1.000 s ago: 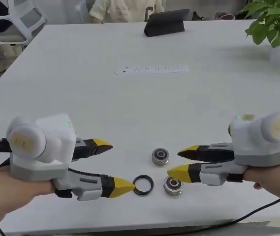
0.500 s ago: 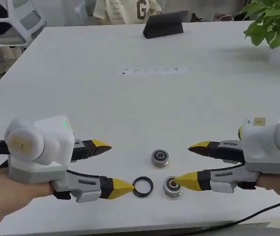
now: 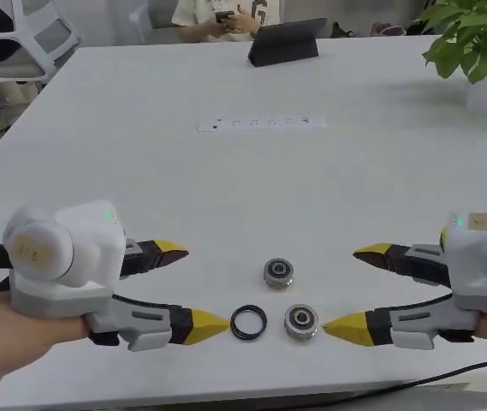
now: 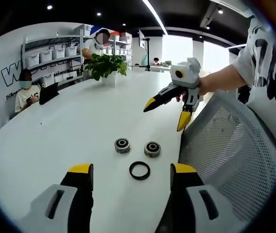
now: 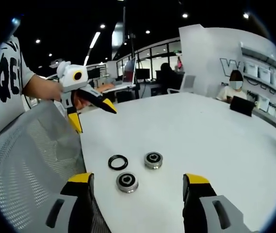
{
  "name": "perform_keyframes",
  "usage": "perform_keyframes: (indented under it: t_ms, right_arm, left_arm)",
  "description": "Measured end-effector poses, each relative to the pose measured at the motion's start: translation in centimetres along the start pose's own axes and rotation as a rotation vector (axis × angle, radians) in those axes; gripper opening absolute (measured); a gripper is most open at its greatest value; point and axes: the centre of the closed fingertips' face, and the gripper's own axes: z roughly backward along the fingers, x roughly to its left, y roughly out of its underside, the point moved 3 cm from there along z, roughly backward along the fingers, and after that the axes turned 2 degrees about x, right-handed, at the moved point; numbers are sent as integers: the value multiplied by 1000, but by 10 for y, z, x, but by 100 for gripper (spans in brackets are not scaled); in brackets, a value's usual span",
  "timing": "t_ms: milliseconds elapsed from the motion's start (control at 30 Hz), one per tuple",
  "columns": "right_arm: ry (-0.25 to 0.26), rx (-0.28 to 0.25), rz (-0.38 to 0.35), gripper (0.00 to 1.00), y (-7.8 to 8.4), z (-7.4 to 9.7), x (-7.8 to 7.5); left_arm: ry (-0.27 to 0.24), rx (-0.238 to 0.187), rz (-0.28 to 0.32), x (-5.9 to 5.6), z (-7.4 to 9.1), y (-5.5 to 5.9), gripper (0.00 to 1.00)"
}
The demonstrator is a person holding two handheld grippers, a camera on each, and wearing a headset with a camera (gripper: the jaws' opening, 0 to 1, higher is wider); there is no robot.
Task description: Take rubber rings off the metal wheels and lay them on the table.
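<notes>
A loose black rubber ring [image 3: 248, 322] lies flat on the white table [image 3: 226, 197], near its front edge. Just right of it sits a metal wheel [image 3: 300, 319], and a second metal wheel [image 3: 278, 272] sits a little farther back. My left gripper [image 3: 187, 288] is open, its yellow tips just left of the ring. My right gripper [image 3: 363, 291] is open too, to the right of the wheels and apart from them. The left gripper view has the ring [image 4: 139, 170] and both wheels [image 4: 152, 148] [image 4: 122, 145] ahead of open jaws. In the right gripper view they lie ahead as well: ring [image 5: 118, 161], wheels [image 5: 127, 181] [image 5: 153, 159].
A white power strip [image 3: 260, 122] lies mid-table. A dark tablet [image 3: 282, 41] stands at the far edge, with a seated person behind it. A potted plant [image 3: 476, 43] is at the far right. A mesh chair back [image 4: 230, 155] sits close to the table's front edge.
My right gripper has drawn back to the right, away from the near wheel. The left gripper, ring and wheels have stayed put.
</notes>
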Motion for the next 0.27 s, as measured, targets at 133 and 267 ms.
perform_keyframes:
  t_ms: [133,267]
  right_arm:
    - [10,11,18,76,4,3,-1]
    - [13,20,30,77,6,4,0]
  left_arm:
    - [-3,4,-5,0,1,1,62]
    - [-5,4,-5,1,1,1,63]
